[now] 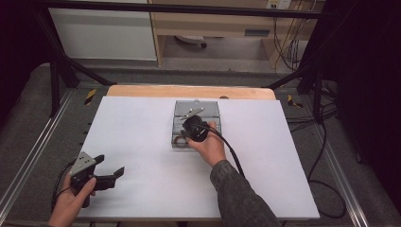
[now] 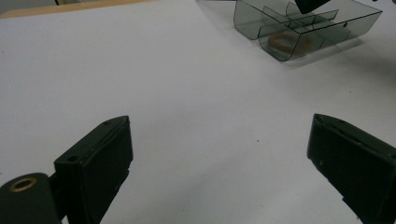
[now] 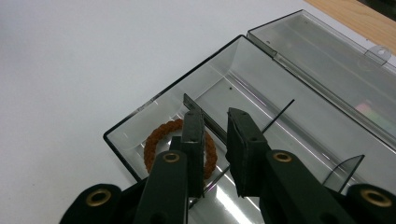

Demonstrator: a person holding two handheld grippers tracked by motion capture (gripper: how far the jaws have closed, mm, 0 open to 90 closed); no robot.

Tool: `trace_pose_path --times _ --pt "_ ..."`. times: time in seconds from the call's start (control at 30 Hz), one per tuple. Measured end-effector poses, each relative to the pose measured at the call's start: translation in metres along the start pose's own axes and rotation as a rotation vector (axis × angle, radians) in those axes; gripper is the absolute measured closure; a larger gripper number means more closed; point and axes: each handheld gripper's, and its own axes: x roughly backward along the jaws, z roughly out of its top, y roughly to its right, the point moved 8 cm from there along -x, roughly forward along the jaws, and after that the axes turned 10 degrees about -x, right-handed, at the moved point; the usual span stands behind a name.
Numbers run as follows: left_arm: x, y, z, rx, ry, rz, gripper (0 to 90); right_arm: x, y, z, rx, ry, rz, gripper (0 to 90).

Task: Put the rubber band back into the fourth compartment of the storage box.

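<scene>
A smoky clear plastic box point(image 1: 210, 113) lies open in the middle of the white table, with its lid point(image 3: 327, 60) folded back. A brown braided ring point(image 3: 153, 144) rests in the near corner compartment and is also in the left gripper view, braided ring point(image 2: 285, 43). My right gripper point(image 3: 215, 114) points down into the box point(image 3: 140, 116), its jaws a narrow gap apart on either side of a thin divider, the pads not pressing on it. Near the front left edge, my left gripper point(image 1: 109, 164) is held wide open over bare table with nothing between its jaws, left gripper point(image 2: 219, 135).
The white sheet point(image 1: 142, 137) covers the table, with a wooden strip point(image 1: 189, 91) showing at the back. Thin upright dividers point(image 3: 343, 168) split the box point(image 2: 303, 28). A black cable point(image 1: 234, 156) trails from the right gripper point(image 1: 189, 131). Black frame bars and loose cables point(image 1: 326, 142) flank the table.
</scene>
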Motion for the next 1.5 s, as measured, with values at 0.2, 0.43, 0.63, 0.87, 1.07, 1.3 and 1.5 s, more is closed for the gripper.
trace_pose_path --times 0.2,0.43,0.63,0.87,1.07,1.3,1.5 --pt "0.000 0.000 0.000 0.002 -0.001 0.001 6.6 0.006 0.001 0.004 -0.047 0.035 0.012 61.0" --pt "0.000 0.000 0.000 0.002 -0.001 0.000 6.6 0.013 0.005 0.007 -0.081 0.054 0.016 45.8" --pt "0.000 0.000 0.000 0.001 -0.002 0.001 6.6 0.018 0.010 0.007 -0.109 0.069 0.010 33.7" --pt "0.000 0.000 -0.001 0.002 -0.001 0.002 6.6 0.026 0.016 0.005 -0.173 0.086 0.028 15.4" --pt "0.000 0.000 -0.001 -0.003 -0.003 0.002 6.6 0.044 0.024 0.005 -0.197 0.150 0.034 7.1" --pt "0.000 0.000 -0.001 -0.007 -0.006 0.003 6.6 0.069 0.039 0.003 -0.204 0.221 0.029 6.0" --pt "0.000 0.000 -0.001 -0.004 -0.007 0.004 6.6 0.090 0.052 0.001 -0.216 0.266 0.030 7.4"
